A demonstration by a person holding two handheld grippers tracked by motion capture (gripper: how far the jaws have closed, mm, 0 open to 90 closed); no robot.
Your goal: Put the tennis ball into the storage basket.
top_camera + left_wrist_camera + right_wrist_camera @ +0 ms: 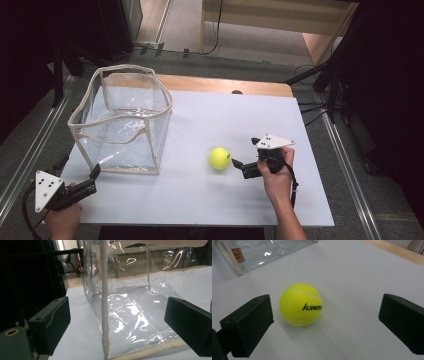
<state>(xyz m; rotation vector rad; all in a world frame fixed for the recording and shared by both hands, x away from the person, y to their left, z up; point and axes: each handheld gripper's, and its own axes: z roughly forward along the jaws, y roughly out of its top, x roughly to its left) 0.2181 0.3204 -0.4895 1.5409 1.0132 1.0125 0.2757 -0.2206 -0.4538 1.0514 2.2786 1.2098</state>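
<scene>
A yellow tennis ball (pixel 219 158) lies on the white table top (pixel 200 200), right of centre. My right gripper (pixel 244 152) stands open just to its right, pointing at it. In the right gripper view the ball (pixel 300 304), marked "kawasa", sits just ahead of the jaws and nearer the left one, touching neither; my right gripper (pixel 324 312) holds nothing. A clear plastic bag (pixel 122 120) with beige trim stands open at the left. My left gripper (pixel 90 177) is open at its near left corner. The bag's corner seam (pixel 105 302) rises between the jaws of my left gripper (pixel 118 312), untouched.
The table's wooden far edge (pixel 225 85) shows behind the white top. Dark stands and cables (pixel 325 80) flank the table on the floor. A small tag (pixel 237 255) hangs on the bag's (pixel 262 250) seam.
</scene>
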